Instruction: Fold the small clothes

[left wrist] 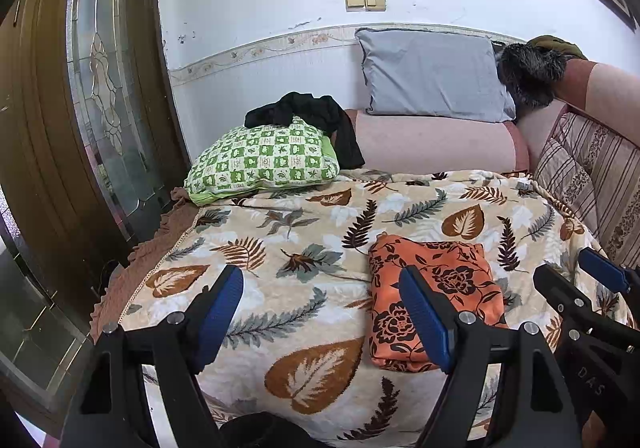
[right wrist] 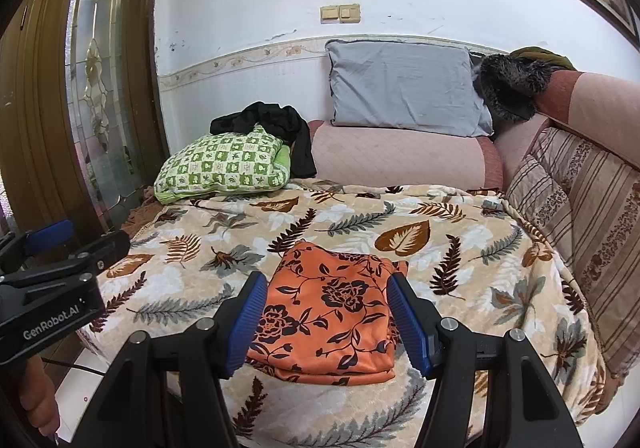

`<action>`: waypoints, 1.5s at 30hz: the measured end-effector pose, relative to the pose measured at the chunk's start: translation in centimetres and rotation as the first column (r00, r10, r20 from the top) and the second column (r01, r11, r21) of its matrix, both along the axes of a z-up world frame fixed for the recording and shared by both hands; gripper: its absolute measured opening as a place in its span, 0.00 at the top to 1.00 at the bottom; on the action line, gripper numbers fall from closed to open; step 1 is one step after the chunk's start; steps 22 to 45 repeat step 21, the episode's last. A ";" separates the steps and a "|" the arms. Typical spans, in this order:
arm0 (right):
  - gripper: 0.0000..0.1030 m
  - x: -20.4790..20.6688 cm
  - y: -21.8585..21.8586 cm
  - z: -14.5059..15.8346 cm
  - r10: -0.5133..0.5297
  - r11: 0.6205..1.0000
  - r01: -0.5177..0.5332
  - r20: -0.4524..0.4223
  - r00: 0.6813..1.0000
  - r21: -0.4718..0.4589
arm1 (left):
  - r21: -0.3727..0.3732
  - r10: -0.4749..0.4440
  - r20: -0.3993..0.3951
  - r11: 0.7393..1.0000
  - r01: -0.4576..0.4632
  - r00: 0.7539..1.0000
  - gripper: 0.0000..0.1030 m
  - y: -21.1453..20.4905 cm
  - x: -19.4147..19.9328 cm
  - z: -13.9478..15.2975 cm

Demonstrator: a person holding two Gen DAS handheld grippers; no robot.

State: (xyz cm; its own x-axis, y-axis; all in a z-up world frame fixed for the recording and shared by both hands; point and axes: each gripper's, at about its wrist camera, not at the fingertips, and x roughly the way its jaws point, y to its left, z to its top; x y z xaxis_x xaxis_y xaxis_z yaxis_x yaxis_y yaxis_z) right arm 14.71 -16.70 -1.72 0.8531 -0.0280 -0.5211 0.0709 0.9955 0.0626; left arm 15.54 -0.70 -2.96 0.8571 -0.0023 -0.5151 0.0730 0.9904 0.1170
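An orange cloth with black flowers lies folded into a flat stack on the leaf-patterned blanket. It also shows in the left wrist view. My right gripper is open and empty, held just in front of the cloth with a finger on each side of it. My left gripper is open and empty, to the left of the cloth over the blanket. The right gripper shows at the right edge of the left wrist view; the left gripper shows at the left of the right wrist view.
A green checked pillow with a black garment on it lies at the back left. A grey pillow leans on the wall above a pink bolster. Striped cushions line the right. A wooden door stands at the left.
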 end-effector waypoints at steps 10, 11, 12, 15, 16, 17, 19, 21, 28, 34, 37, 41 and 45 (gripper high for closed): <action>0.36 1.4 0.2 -0.2 0.006 1.000 -0.006 -0.002 1.000 0.004 | 0.002 0.001 -0.003 1.000 -0.001 1.000 0.22 -0.1 0.4 -0.1; 0.36 1.7 0.2 -0.3 0.006 1.000 -0.006 -0.004 1.000 0.000 | 0.001 0.001 -0.004 1.000 -0.001 1.000 0.22 -0.1 0.5 -0.1; 0.36 1.6 0.2 -0.3 0.006 1.000 -0.006 -0.005 1.000 0.001 | 0.001 -0.001 -0.004 1.000 0.001 1.000 0.22 -0.1 0.4 -0.1; 0.36 2.1 0.2 -0.7 0.011 1.000 -0.011 -0.012 1.000 0.006 | 0.002 -0.006 -0.010 1.000 0.006 1.000 0.22 0.0 0.9 -0.6; 0.36 2.2 0.2 -0.8 0.013 1.000 -0.013 -0.014 1.000 0.005 | 0.000 -0.010 -0.012 1.000 0.010 1.000 0.22 0.0 1.0 -0.7; 0.36 2.2 0.1 -1.0 0.015 1.000 -0.015 -0.014 1.000 0.004 | -0.003 -0.016 -0.014 1.000 0.016 1.000 0.22 0.0 1.2 -0.8; 0.36 2.5 0.2 -1.2 0.018 1.000 -0.018 -0.016 1.000 0.003 | -0.008 -0.024 -0.015 1.000 0.024 1.000 0.22 0.0 1.5 -1.1; 0.36 2.7 0.1 -1.4 0.020 1.000 -0.020 -0.019 1.000 0.005 | -0.016 -0.032 -0.025 0.999 0.031 0.999 0.22 -0.1 2.1 -1.4; 0.36 2.7 0.1 -1.4 0.020 1.000 -0.020 -0.019 1.000 0.005 | -0.016 -0.032 -0.025 0.999 0.031 0.999 0.22 -0.1 2.1 -1.4; 0.36 2.7 0.1 -1.4 0.020 1.000 -0.020 -0.019 1.000 0.005 | -0.016 -0.032 -0.025 0.999 0.031 0.999 0.22 -0.1 2.1 -1.4; 0.36 2.7 0.1 -1.4 0.020 1.000 -0.020 -0.019 1.000 0.005 | -0.016 -0.032 -0.025 0.999 0.031 0.999 0.22 -0.1 2.1 -1.4; 0.36 2.7 0.1 -1.4 0.020 1.000 -0.020 -0.019 1.000 0.005 | -0.016 -0.032 -0.025 0.999 0.031 0.999 0.22 -0.1 2.1 -1.4; 0.36 2.7 0.1 -1.4 0.020 1.000 -0.020 -0.019 1.000 0.005 | -0.016 -0.032 -0.025 0.999 0.031 0.999 0.22 -0.1 2.1 -1.4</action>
